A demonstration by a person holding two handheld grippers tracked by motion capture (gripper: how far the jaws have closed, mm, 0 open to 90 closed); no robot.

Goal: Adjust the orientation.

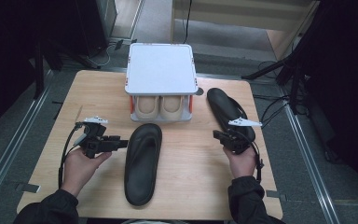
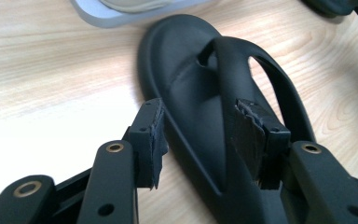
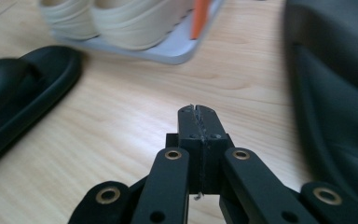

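So on the far left of the high view, the person's left hand (image 1: 78, 169) holds the left gripper (image 1: 121, 142), which points sideways toward the black flip-flop (image 1: 142, 163) lying in the middle of the wooden table (image 1: 196, 186). The jaws stand wide apart with nothing pinched. In the left gripper view the pads (image 2: 154, 140) straddle the near edge and strap of that flip-flop (image 2: 223, 116), but they aren't pressing on it; there's a clear gap on both sides. The shoe lies flat, sole down, its toe end toward the rack.

Moving to the middle: a small grey-white shoe rack (image 1: 161, 70) stands at the back of the table, with a flat top and orange posts. A pair of beige shoes (image 1: 159, 107) is tucked on its lower shelf, side by side, toes facing the person. The flip-flop's toe sits just in front of the rack and is not touching it.

Further right, the second black flip-flop (image 1: 226, 109) lies at an angle beside the rack. The right gripper (image 1: 219, 135) hovers just beside its near end, held in the right hand (image 1: 242, 161). In the right gripper view the right gripper (image 3: 198, 116) has its jaws pressed fully together, empty, over bare wood, with the second flip-flop (image 3: 335, 93) off to one side.
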